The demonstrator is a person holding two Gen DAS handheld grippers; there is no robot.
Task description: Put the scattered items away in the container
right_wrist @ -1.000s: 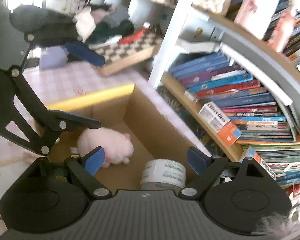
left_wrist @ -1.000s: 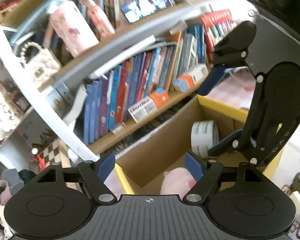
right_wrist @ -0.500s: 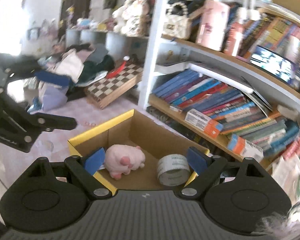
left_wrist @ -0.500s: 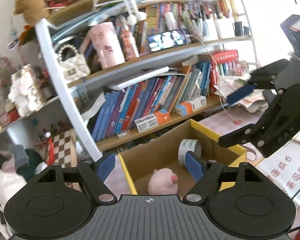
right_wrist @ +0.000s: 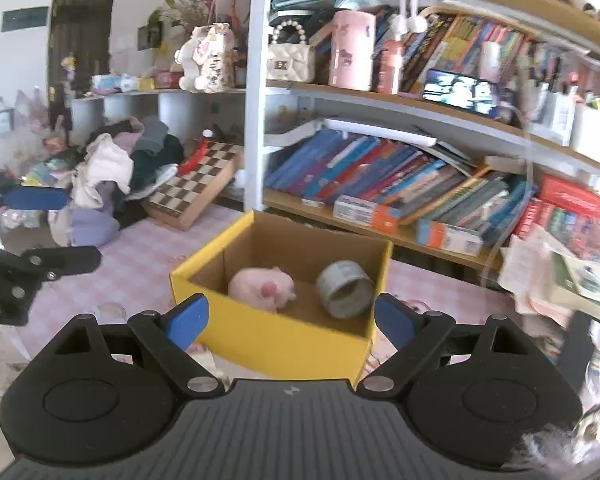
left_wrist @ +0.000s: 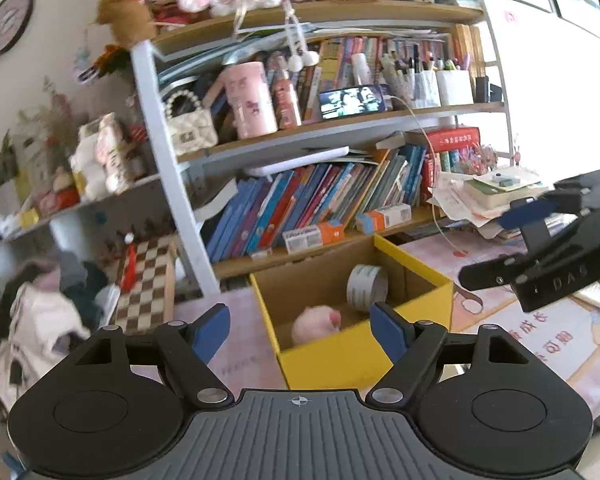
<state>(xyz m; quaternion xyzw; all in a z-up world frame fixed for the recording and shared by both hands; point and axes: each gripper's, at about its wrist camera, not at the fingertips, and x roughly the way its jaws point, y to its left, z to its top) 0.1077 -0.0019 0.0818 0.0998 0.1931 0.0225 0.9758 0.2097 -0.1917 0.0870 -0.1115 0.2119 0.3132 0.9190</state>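
A yellow cardboard box [left_wrist: 340,360] [right_wrist: 284,344] stands open on the pink checked surface in front of the bookshelf. Inside it lie a pink plush toy [left_wrist: 316,320] [right_wrist: 260,286] and a grey roll of tape [left_wrist: 366,286] [right_wrist: 344,290]. My left gripper [left_wrist: 298,328] is open and empty, held back from the box's near left corner. My right gripper [right_wrist: 292,320] is also open and empty, a little short of the box's front wall. Each gripper shows in the other's view: the right gripper [left_wrist: 500,244] at the right edge, the left gripper [right_wrist: 56,228] at the left edge.
A bookshelf [right_wrist: 256,120] full of books stands right behind the box. A chessboard [right_wrist: 192,192] and a pile of clothes [right_wrist: 112,168] lie to the left. Stacked papers and books [left_wrist: 496,196] sit to the right. A printed mat [left_wrist: 540,332] lies under the right gripper.
Both grippers have drawn back from over the box and rolled level, so the box now looks smaller and farther off. Both stay open and empty. The toy and tape have not moved.
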